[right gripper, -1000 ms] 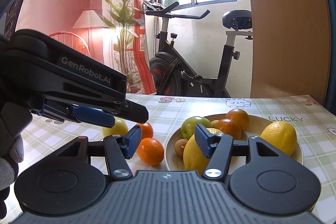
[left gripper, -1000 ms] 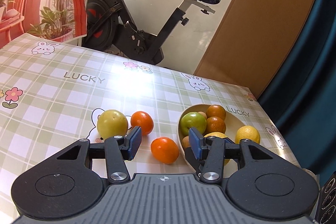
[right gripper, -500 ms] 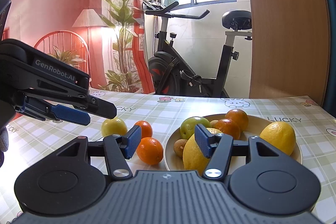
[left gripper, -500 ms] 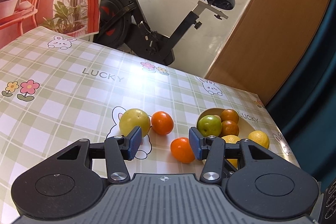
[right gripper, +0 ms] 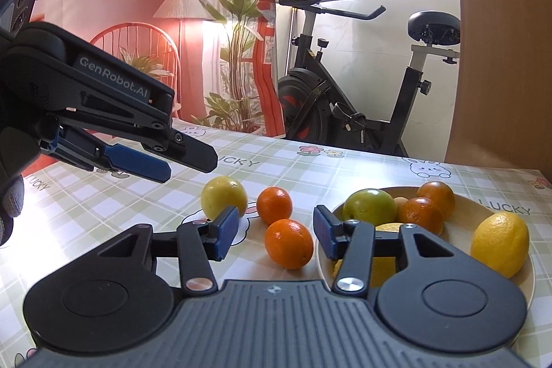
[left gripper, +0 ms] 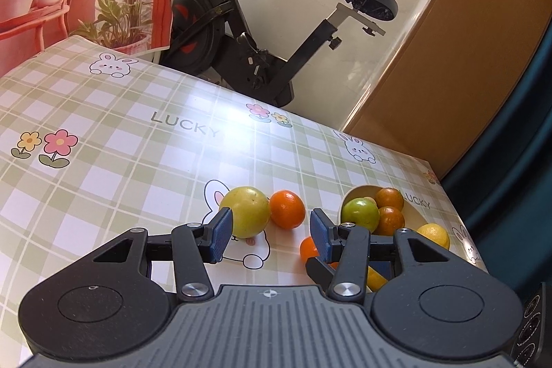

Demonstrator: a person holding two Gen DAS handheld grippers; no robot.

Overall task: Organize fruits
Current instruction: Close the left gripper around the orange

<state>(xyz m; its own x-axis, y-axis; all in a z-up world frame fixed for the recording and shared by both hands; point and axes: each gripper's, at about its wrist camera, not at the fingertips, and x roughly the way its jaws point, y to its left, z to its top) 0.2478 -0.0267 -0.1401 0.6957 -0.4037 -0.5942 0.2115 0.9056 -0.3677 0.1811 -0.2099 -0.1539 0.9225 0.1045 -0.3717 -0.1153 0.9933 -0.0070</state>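
Lemon lengthwise upright in bowl; right claw spread, narrowing around nothing; left claw spread, empty

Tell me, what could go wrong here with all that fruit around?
The three loose fruits, a yellow-green apple and two oranges, are round and lie on a smooth tablecloth, so a nudge might roll them off. The bowl already looks crowded, and another fruit could tip the lemon at its rim out. The left hand-held gripper hovers close, so the two might bump.

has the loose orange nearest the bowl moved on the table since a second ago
No. The orange lies just left of the bowl's rim, as before; only the cameras shifted.
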